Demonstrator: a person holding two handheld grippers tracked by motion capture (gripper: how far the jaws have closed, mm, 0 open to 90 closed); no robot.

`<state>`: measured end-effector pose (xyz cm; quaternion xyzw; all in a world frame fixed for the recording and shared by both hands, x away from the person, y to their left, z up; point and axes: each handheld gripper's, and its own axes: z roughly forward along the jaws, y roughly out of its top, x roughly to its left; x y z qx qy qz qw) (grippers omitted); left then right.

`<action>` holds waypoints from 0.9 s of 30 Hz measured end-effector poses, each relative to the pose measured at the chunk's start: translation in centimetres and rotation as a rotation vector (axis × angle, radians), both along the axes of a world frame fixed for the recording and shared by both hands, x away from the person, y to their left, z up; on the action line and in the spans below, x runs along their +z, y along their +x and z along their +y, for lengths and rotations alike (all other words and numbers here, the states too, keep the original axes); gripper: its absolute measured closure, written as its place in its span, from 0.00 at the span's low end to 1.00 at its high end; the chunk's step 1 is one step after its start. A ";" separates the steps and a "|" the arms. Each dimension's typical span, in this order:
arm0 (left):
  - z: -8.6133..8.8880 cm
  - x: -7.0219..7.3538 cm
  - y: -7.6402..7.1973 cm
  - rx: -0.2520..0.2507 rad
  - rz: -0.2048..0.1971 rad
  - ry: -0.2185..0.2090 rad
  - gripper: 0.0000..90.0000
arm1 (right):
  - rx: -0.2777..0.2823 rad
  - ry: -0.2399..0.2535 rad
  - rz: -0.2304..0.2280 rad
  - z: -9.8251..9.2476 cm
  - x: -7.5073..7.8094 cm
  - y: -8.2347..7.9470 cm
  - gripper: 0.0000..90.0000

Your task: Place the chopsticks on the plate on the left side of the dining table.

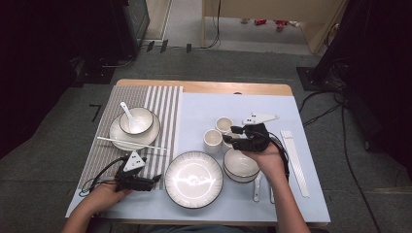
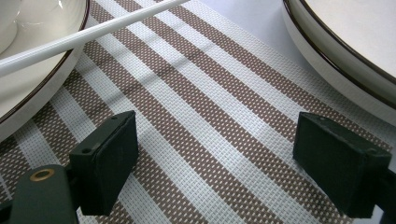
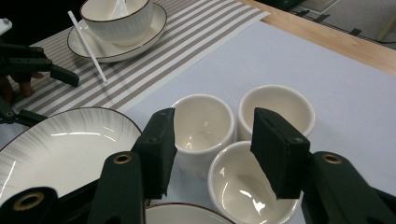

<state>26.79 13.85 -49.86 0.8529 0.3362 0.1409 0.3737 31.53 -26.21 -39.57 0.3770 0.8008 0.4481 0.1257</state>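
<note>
The right hand-held gripper (image 1: 235, 135) hides the nearest cup (image 3: 245, 186), seemingly empty.

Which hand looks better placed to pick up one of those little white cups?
The right. Its tongs hang open just above the three small cups, with one cup rim between the jaws. The left tongs rest open over the striped mat, beside the big plate, away from the cups.

A large plate (image 1: 193, 179) sits near the tabletop's (image 1: 204, 87) front edge; a bowl with spoon (image 1: 136, 120) rests on a striped mat (image 1: 165, 104).
</note>
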 end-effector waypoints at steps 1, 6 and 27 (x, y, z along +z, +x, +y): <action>0.0 0.0 0.0 0.000 0.001 -0.001 0.16 | 0.000 0.005 -0.004 -0.1 0.0 -0.1 0.54; 0.0 0.0 0.0 0.000 0.001 -0.001 0.16 | -0.020 0.005 -0.002 -0.9 -0.2 -0.2 0.54; 0.0 0.0 0.0 -0.001 0.000 0.000 0.16 | -0.087 -0.011 0.013 -3.3 -0.6 -0.6 0.47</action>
